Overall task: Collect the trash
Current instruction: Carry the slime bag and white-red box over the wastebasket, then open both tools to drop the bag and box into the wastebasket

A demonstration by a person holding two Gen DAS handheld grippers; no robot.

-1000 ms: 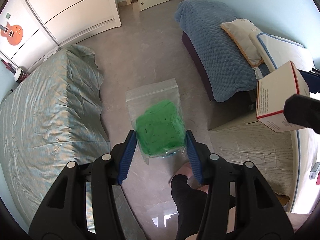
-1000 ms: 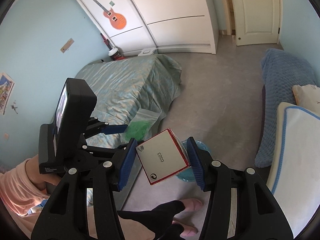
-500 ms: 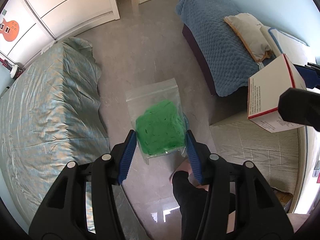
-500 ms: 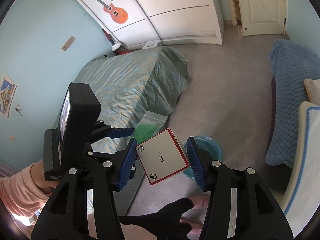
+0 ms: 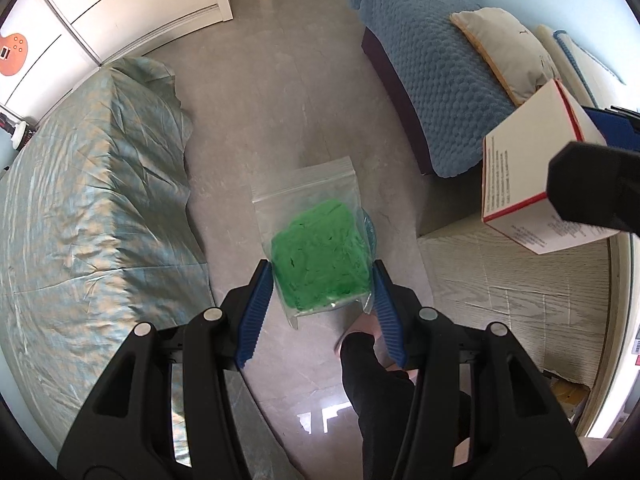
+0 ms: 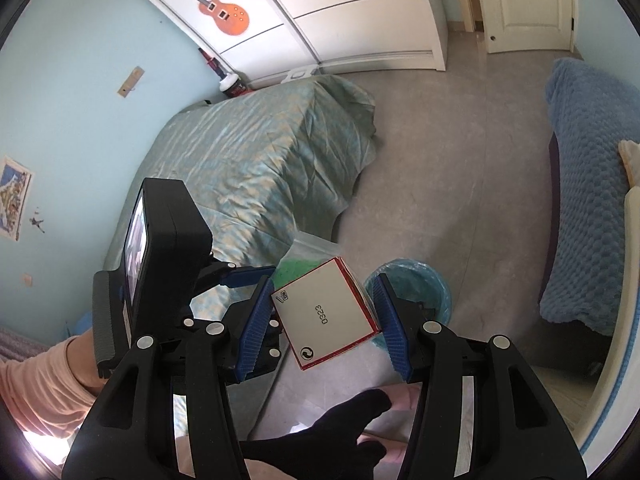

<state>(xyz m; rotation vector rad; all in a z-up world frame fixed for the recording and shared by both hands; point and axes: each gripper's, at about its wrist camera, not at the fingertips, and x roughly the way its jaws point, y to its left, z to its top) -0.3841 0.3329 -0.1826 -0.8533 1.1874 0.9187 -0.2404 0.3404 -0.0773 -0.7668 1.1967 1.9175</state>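
My left claw (image 5: 322,294) pinches a clear zip bag (image 5: 316,240) of green stuff between its pads; my right claw (image 6: 320,320) clamps a white, red-edged box (image 6: 328,312) the same way. Beyond and below both sits the blue-lined bin (image 6: 416,292) on open floor (image 6: 460,152), the covered bed (image 6: 260,160) to the left

Home bedroom. Bed (image 6: 260,168) under shiny teal-gold cover stood beside pale blue wall. Second bed (image 5: 432,80) wore blue quilted blanket, cream pillow (image 5: 500,48) on top. White sliding wardrobe (image 6: 340,12) carried orange guitar sticker (image 6: 218,10). White panel door (image 6: 524,4) stood past wardrobe. Grey polished tile floor (image 6: 440,152) lay between beds. Child's picture (image 6: 14,196) hung on wall.
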